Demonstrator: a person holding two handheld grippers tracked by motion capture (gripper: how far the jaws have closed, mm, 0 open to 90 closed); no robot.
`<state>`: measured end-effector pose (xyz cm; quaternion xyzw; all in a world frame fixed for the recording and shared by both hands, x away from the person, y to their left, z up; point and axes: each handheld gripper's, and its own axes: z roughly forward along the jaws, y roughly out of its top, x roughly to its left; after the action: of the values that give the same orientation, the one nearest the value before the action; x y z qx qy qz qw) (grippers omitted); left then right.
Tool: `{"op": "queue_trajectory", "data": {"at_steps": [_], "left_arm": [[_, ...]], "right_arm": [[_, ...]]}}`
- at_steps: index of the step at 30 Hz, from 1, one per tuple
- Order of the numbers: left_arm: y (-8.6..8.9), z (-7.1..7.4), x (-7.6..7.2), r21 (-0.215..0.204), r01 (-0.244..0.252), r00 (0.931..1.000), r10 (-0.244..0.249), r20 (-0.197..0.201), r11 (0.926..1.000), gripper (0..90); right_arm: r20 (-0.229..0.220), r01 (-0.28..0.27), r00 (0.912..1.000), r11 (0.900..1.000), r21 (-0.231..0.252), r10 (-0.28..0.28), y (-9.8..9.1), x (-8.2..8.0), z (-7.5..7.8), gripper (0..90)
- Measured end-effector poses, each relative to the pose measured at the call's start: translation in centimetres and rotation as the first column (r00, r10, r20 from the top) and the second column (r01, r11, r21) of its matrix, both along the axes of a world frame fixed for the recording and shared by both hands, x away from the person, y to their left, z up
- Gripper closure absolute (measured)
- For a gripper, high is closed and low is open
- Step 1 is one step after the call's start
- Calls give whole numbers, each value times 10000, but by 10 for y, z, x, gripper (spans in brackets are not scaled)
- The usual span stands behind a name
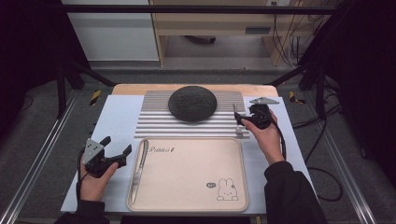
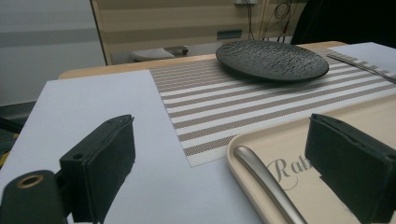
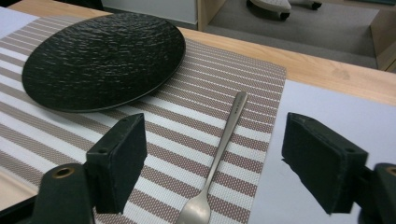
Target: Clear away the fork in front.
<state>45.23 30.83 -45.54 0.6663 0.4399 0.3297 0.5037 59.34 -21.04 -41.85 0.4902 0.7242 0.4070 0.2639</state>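
A black textured plate sits on a striped placemat. Along the mat's right edge lies a silver fork, tines toward me. My right gripper is open, its jaws standing either side of the fork's handle without touching it. A silver knife rests on the left side of a beige tray. My left gripper is open and holds nothing, low over the tray's left rim near the knife's upper end.
A white sheet covers the wooden table under the mat and tray. The tray carries a bunny print at its near right corner. Black frame rails and cables run along both table sides.
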Motion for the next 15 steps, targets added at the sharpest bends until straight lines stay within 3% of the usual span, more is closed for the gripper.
{"op": "queue_trajectory", "data": {"at_steps": [6, 9, 12, 15], "left_arm": [[-1, -2, 0, 9, -19, 9999, 19, -153, 10000, 73], [-4, -1, -5, 100, 30, 9999, -29, -109, 9999, 68], [-7, 1, -5, 144, 128, 9999, -128, -3, 9998, 68], [-9, 0, -4, 191, 221, 9997, -221, -43, 9996, 67]], "right_arm": [[-403, 208, 9990, 9998, 77, -204, 3, 14, -18, 310], [-553, 158, 9983, 9997, -166, -167, 6, 18, -26, 359], [-471, 223, 9987, 9993, 289, -209, 4, 20, -28, 396], [-544, 232, 9983, 9991, 356, -213, 5, 22, -32, 432]]}}
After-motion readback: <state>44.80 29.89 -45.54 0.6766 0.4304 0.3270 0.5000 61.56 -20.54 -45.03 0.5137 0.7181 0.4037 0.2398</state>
